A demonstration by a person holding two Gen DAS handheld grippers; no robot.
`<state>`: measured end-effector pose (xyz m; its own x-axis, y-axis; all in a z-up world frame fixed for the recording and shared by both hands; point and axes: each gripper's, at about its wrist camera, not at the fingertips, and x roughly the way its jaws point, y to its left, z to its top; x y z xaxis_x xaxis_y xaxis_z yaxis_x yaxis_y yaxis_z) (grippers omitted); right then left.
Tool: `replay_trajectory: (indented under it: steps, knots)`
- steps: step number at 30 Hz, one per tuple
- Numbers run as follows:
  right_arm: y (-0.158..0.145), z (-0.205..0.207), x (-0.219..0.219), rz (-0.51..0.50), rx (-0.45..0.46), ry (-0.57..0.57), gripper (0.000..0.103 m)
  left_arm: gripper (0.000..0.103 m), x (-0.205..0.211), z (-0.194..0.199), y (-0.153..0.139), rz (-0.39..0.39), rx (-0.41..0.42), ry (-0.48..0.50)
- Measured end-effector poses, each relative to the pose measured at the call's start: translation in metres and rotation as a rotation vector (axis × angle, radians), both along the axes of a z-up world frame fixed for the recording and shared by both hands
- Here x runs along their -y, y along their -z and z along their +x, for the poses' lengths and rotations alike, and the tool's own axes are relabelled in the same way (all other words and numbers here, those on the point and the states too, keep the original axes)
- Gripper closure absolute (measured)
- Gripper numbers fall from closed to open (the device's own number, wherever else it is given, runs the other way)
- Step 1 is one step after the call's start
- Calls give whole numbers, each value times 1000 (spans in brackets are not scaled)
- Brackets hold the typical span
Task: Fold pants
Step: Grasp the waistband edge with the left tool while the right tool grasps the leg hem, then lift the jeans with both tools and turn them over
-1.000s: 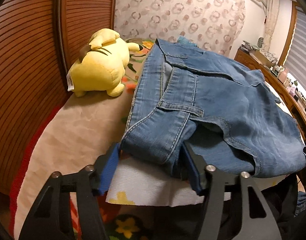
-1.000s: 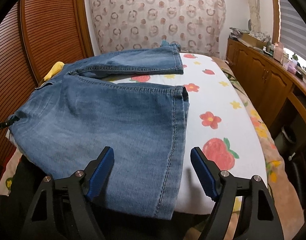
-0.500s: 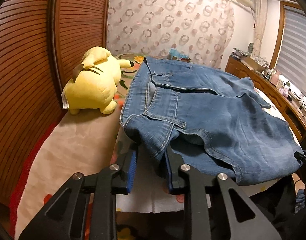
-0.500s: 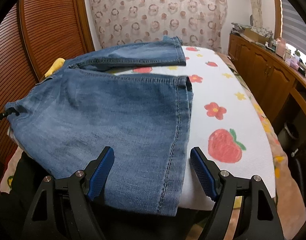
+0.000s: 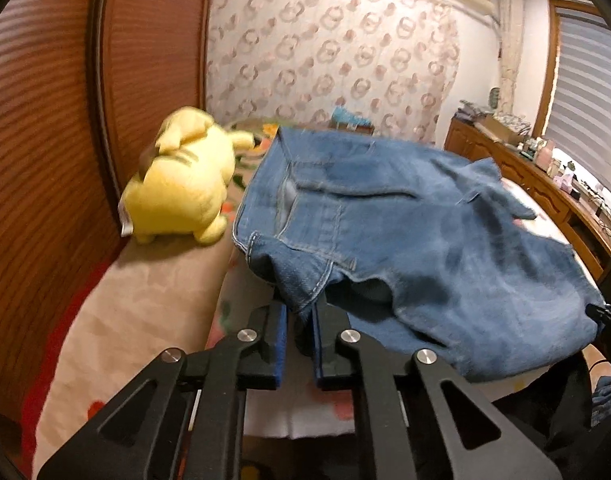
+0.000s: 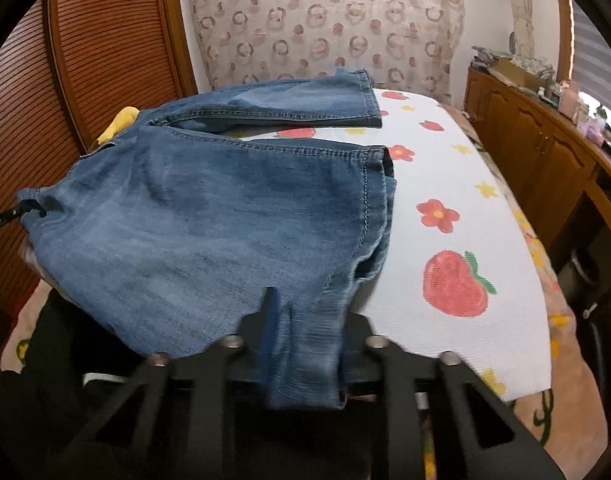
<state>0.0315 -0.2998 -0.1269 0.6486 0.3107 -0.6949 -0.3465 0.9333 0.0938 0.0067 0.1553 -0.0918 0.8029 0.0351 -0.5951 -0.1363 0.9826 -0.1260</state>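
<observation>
blue jeans [image 6: 209,216] spread on bed [image 6: 465,208] near its front edge, left tool [image 5: 299,322] closing on waistband corner, right tool [image 6: 305,336] closing on leg hem, yellow plush toy [image 5: 177,188] by far-left edge

One pair of faded blue denim jeans [image 6: 209,216] lies ahead of two black two-finger claws with blue pads, the left claw [image 5: 299,320] and the right claw [image 6: 305,320]. One yellow plush toy [image 5: 181,184] sits beyond and left of the left claw. One white bedspread printed with strawberries and flowers [image 6: 465,208] extends right of the right claw. One wooden sideboard [image 6: 545,152] stands farther right.
</observation>
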Motion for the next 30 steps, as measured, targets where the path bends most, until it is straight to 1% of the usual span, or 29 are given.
replay_trajectory:
  steps: [4,6,9,13,15,17,20,22,25,30]
  knots:
    - [-9,4,8,75,-10,-23,93,92,7,2,-26,9,73,29]
    - [-18,6,12,110,8,-26,95,93,10,6,-38,16,102,41]
    - [-39,10,15,128,59,-39,97,93,13,14,-54,22,140,52]
    - [-69,22,15,115,137,-58,97,94,13,27,-72,-18,179,71]
    - [-82,30,11,86,176,-68,97,94,18,33,-80,11,198,69]
    - [-91,38,6,76,200,-78,97,94,19,39,-84,12,203,76]
    - [-95,49,-1,54,218,-89,97,94,19,49,-86,21,204,74]
    - [-93,61,-6,36,219,-99,97,94,19,54,-87,28,204,71]
    - [-88,79,-15,17,216,-105,97,94,16,62,-89,30,199,64]
    - [-83,110,-16,10,193,-99,97,94,12,80,-90,38,186,48]
